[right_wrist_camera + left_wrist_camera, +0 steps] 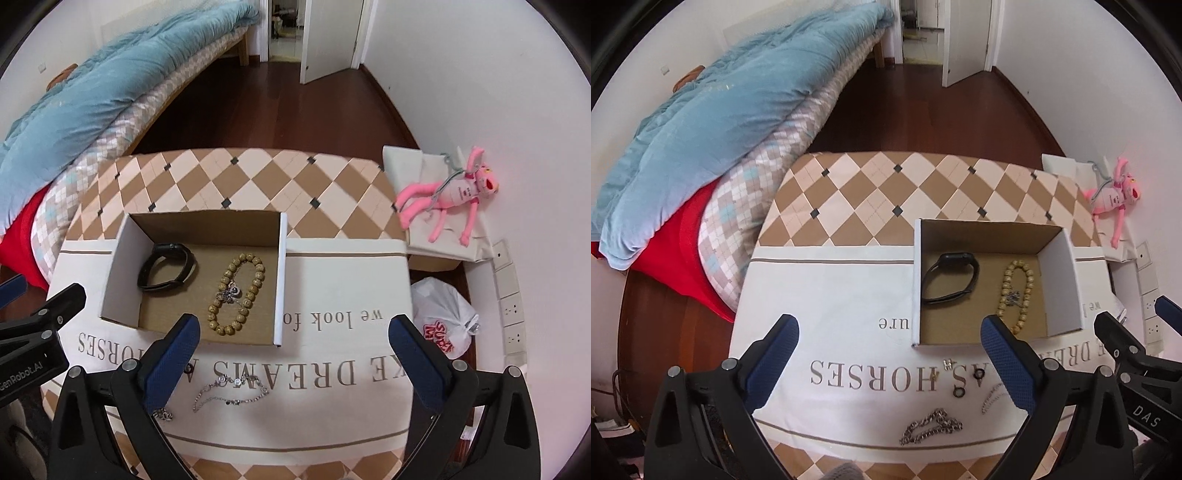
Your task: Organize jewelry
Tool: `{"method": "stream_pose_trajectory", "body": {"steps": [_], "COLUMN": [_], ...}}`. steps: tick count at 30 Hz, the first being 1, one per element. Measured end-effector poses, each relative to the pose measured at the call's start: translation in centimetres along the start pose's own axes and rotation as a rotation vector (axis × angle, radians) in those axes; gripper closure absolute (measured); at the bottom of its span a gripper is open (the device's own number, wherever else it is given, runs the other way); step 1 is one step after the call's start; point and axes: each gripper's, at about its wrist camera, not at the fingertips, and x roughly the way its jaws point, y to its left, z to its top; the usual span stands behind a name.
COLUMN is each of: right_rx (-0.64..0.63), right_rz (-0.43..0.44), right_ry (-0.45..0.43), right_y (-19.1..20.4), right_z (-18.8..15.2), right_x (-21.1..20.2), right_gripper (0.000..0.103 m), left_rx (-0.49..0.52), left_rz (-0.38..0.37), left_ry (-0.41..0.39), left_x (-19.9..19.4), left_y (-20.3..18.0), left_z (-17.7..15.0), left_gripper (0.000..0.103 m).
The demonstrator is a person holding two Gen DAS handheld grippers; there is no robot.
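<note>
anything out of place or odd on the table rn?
Nothing damaged or spilled. The box already holds a watch and bead bracelet, with a small silver piece lying on the beads. Still loose on the cloth: chunky chain, thin chain, two rings. Both grippers are open and empty.

The left tongs point(890, 356) stand wide open, nothing between the two blue-padded fingers point(775, 356), which splay out from black arms at the bottom of the left wrist view. The right tongs point(295, 354) are spread just as wide and hold nothing, their blue pads point(173, 354) angled outward. Both point forward and slightly down, side by side. Each shows at the edge of the other's view: the right tongs' black body at the left wrist view's right edge, the left tongs' body at the right wrist view's left edge.
</note>
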Motion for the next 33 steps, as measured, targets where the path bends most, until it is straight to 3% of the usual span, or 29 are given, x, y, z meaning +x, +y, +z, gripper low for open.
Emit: {"method": "stream_pose_trajectory", "body": {"steps": [12,22,33], "right_rx": [0.029,0.033,0.048], "right_rz": [-0.009,-0.002,0.041], "right_ry": [-0.124,-0.178,-0.175], "right_y": [-1.0,-1.1,-0.9], "right_z": [-2.1,-3.8,-5.3], "right_x": [-7.7,-12.5,-14.0], "right_gripper": [0.0,0.0,0.0], "left_rx": [-0.002,-0.004,-0.021], "left_rz": [-0.034,-0.039,0.014], "left_ry": [-0.107,-0.169,-0.175], "left_x": [-6.9,-11.0,-11.5], "left_y": [0.1,0.4,1.0], "left_z": [-2.0,-3.6,-5.2], "left_gripper": [0.002,0.002,0.002]}}
